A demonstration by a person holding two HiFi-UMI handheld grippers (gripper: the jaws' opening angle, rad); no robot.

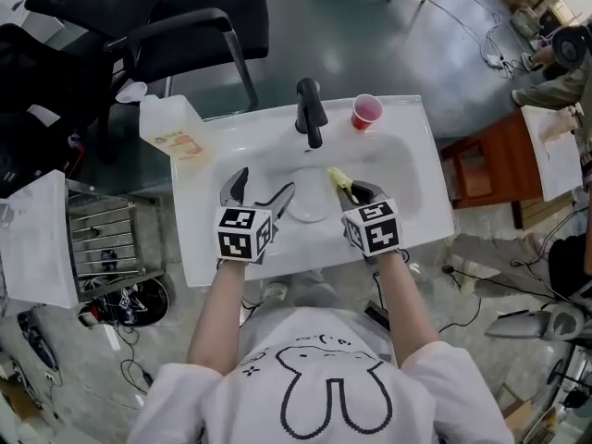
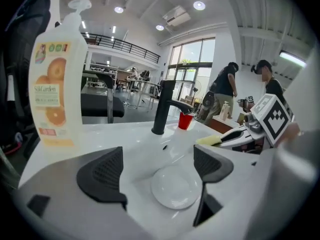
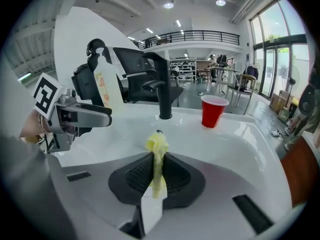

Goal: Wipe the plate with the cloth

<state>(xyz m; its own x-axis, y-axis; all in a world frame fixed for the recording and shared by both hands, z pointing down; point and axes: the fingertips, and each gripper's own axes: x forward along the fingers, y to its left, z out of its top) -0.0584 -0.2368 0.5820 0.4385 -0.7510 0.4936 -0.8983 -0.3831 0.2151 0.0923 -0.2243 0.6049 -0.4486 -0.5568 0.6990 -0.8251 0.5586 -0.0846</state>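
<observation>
Closest in, the right hand-held gripper [image 3: 158, 165] is clenched on a small pale-yellow cloth [image 3: 157, 146]. The cloth stands pinched upright between the pads with its crumpled end poking out beyond them.

The round white plate [image 1: 308, 206] lies flat at the bottom of the white washbasin [image 1: 416, 155], centre of the head view, and nobody is holding it. It looks clean and bare, though any film on it is too fine to see. The cloth sits just beside the plate's upper-right rim and appears clear of it, so I'd say the wiping hasn't begun: cloth in hand, plate still to be steadied and rubbed.

The left hand-held gripper [image 1: 264, 188] is released, jaws wide apart, with nothing between them but the plate below, seen through the gap.

Further out, a black tap [image 1: 310, 111] stands at the basin's upper edge. To its right is a red plastic cup [image 1: 366, 111]; whether it holds anything I can't tell. At upper left stands a translucent white pump bottle with an orange-fruit label [image 1: 171, 129], fill level unclear.
</observation>
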